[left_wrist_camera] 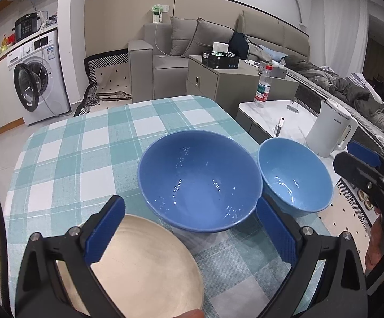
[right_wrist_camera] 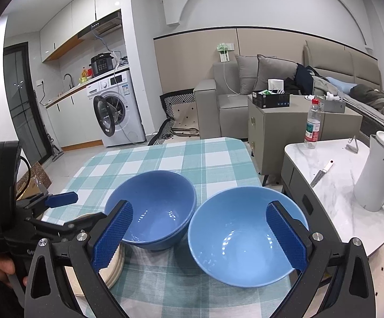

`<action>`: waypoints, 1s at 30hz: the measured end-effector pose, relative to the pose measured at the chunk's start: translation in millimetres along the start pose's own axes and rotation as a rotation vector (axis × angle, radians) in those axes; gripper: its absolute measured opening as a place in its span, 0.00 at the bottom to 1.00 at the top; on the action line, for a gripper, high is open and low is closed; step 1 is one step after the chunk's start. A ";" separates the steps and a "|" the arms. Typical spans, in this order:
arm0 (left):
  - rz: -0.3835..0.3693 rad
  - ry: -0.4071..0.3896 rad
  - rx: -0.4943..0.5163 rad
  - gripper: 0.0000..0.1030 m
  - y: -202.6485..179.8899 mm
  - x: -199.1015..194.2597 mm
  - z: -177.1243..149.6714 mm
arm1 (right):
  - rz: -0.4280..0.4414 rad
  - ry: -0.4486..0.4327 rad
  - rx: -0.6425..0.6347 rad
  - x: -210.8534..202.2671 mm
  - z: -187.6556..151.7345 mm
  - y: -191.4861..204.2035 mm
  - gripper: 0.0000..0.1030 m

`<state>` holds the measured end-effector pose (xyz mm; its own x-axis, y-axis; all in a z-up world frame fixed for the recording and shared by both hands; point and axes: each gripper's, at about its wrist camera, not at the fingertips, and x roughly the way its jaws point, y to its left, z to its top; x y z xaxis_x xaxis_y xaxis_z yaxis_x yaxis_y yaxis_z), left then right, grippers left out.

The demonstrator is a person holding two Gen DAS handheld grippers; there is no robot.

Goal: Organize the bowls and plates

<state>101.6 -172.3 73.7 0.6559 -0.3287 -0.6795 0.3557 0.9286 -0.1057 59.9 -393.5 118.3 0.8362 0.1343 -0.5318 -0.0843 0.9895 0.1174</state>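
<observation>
- The left hand-held gripper (left_wrist_camera: pixel 190 229) hovers over the near part of the bench (left_wrist_camera: pixel 67 159), its blue-padded fingers spread wide and gripping nothing.
- Below its left finger lies a cream plate (left_wrist_camera: pixel 144 267); the frame's lower edge and the gripper body cut off the plate's near side. In the right wrist view only a sliver of the plate's rim (right_wrist_camera: pixel 113 267) shows, and it looks layered, so whether one plate or a stack lies there cannot be told.
- The dark blue bowl (left_wrist_camera: pixel 200 182) stands upright on the checked cloth just beyond the plate; whether the two touch is hidden by the bowl's overhang.
- The light blue bowl (right_wrist_camera: pixel 245 238) sits just beside the dark one, near the bench's right edge; their rims look to be touching or nearly so.
- The right hand-held gripper (right_wrist_camera: pixel 198 235) is also spread wide and empty, its fingers framing the light blue bowl without gripping it.
- From the left wrist view the right gripper is seen only in part at the frame's right edge.
- On a marble side bench (right_wrist_camera: pixel 337 193) to the right stand a white kettle (right_wrist_camera: pixel 377 175) and a water bottle (right_wrist_camera: pixel 312 124); a small knife-like item (right_wrist_camera: pixel 322 175) there is hard to make out.
</observation>
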 end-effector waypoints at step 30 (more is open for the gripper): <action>-0.087 0.055 0.001 1.00 -57.3 24.2 -7.8 | -0.089 0.047 0.137 6.3 -8.3 -71.5 0.99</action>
<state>91.9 -232.2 57.6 0.5847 -0.3978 -0.7070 0.4102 0.8969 -0.1653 66.7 -463.0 99.6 0.8104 0.0521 -0.5836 0.0662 0.9815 0.1795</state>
